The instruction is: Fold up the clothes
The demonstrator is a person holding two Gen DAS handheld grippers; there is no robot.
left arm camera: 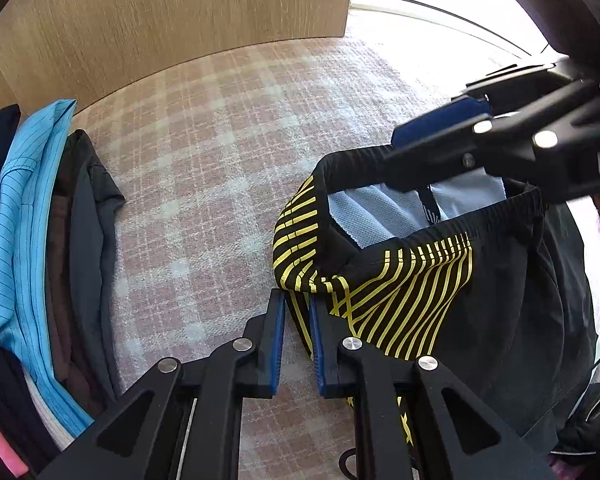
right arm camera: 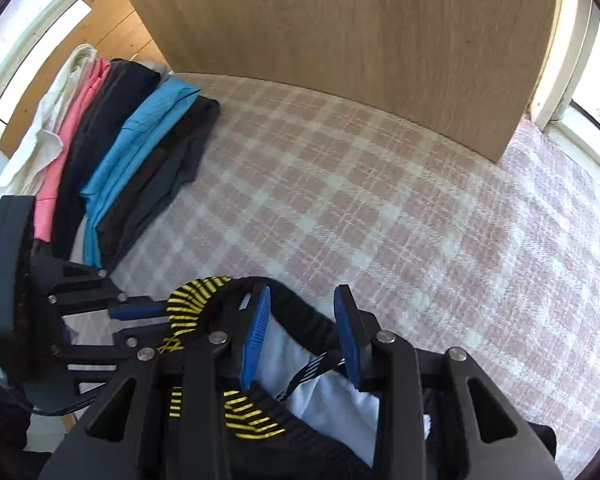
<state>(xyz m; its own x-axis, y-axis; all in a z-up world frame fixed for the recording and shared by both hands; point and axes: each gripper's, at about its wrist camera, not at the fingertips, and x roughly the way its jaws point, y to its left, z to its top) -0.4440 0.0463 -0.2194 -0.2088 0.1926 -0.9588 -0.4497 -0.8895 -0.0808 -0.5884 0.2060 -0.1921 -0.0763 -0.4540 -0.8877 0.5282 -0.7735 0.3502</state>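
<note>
Nearest us, our left gripper (left arm camera: 298, 336) pinches the striped side seam of the black shorts with yellow stripes and pale mesh lining (left arm camera: 400, 280), its jaws nearly closed on the cloth. Our right gripper (right arm camera: 302, 334) stands wide open over the waistband, one finger inside the opening, gripping nothing yet; we judge it is lining up a second hold so the shorts can be stretched flat. Beyond the shorts spreads the pink-and-white checked bedspread (right arm camera: 380, 200). Left of the shorts lies a row of folded clothes (right arm camera: 140, 140), and behind it a wooden headboard panel (right arm camera: 340, 40) between bright windows.
</note>
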